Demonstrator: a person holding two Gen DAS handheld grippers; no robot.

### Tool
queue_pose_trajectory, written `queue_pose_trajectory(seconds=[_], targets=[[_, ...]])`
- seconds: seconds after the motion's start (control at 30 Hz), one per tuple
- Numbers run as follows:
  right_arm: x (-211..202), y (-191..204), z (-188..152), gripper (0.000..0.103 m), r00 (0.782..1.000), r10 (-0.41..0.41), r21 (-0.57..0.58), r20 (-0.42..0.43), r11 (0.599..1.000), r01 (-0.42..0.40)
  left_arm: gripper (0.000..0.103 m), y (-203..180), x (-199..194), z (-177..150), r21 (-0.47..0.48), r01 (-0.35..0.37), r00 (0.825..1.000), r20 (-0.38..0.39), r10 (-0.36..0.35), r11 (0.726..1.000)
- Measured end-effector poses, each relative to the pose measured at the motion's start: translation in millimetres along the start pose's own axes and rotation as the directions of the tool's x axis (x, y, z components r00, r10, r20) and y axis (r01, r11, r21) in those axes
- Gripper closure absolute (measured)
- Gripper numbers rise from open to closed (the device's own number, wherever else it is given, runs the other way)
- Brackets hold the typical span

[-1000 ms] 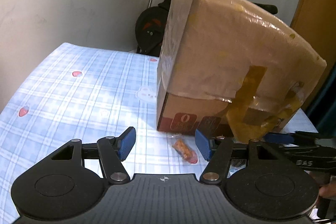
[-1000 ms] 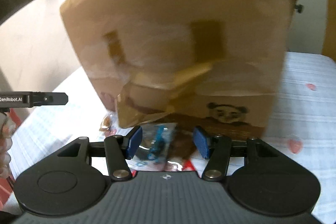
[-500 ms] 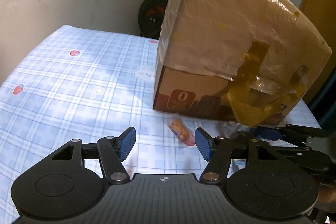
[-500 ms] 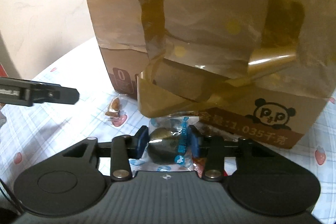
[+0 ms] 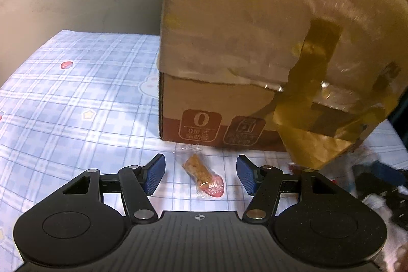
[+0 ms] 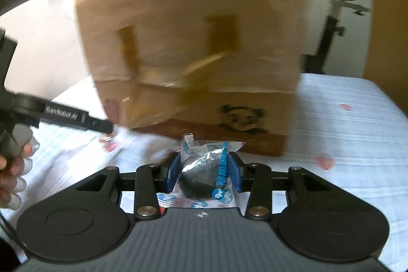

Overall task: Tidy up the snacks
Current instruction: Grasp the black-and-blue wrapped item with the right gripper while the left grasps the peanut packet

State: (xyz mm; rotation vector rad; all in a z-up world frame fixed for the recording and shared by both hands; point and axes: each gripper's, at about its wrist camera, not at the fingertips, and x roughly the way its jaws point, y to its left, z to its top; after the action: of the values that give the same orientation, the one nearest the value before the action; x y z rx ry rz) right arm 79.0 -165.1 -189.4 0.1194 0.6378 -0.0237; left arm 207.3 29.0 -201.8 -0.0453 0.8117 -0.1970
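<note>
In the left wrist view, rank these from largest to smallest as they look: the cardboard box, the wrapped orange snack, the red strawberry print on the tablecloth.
1. Cardboard box, by far the largest.
2. Wrapped orange snack.
3. Red strawberry print, though it lies farther from the camera, which shrinks it.

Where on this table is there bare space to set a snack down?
Bare cloth left of the box, and more on the box's other side. Crowded in front of the box: the orange snack, and both grippers, left and right.

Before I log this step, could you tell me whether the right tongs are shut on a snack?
Shut: the right tongs press both sides of the dark wrapped snack.
</note>
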Motion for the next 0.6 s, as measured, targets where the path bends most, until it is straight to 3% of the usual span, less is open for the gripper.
queue_pose_trajectory(seconds=[0.23, 0.27, 0.3, 0.37, 0.4, 0.6], targets=[[-1, -29, -8, 0.06, 0.991, -0.131, 0.112, -0.001, 0.985, 0.131, 0.048, -15, 14, -7, 0.048, -0.092, 0.996, 0.015, 0.091, 0.995], [2, -30, -9, 0.06, 0.99, -0.142, 0.123, -0.007, 0.982, 0.142, 0.049, -16, 14, -8, 0.067, -0.075, 0.997, 0.009, 0.075, 0.995], [1, -33, -11, 0.06, 0.988, -0.151, 0.134, -0.012, 0.979, 0.151, 0.053, -18, 14, -10, 0.07, -0.081, 0.997, 0.014, 0.08, 0.994], [-1, -38, -13, 0.06, 0.988, -0.153, 0.157, -0.009, 0.976, 0.153, 0.079, -20, 10, -15, 0.086, -0.077, 0.997, 0.027, 0.075, 0.993], [-3, -39, -14, 0.06, 0.988, -0.156, 0.157, -0.004, 0.975, 0.155, 0.083, -20, 9, -17, 0.093, -0.069, 0.997, 0.029, 0.067, 0.993], [-8, -37, -20, 0.06, 0.99, -0.144, 0.159, 0.013, 0.977, 0.14, 0.083, -14, -12, -39, 0.053, 0.001, 0.999, 0.034, -0.003, 0.999]])
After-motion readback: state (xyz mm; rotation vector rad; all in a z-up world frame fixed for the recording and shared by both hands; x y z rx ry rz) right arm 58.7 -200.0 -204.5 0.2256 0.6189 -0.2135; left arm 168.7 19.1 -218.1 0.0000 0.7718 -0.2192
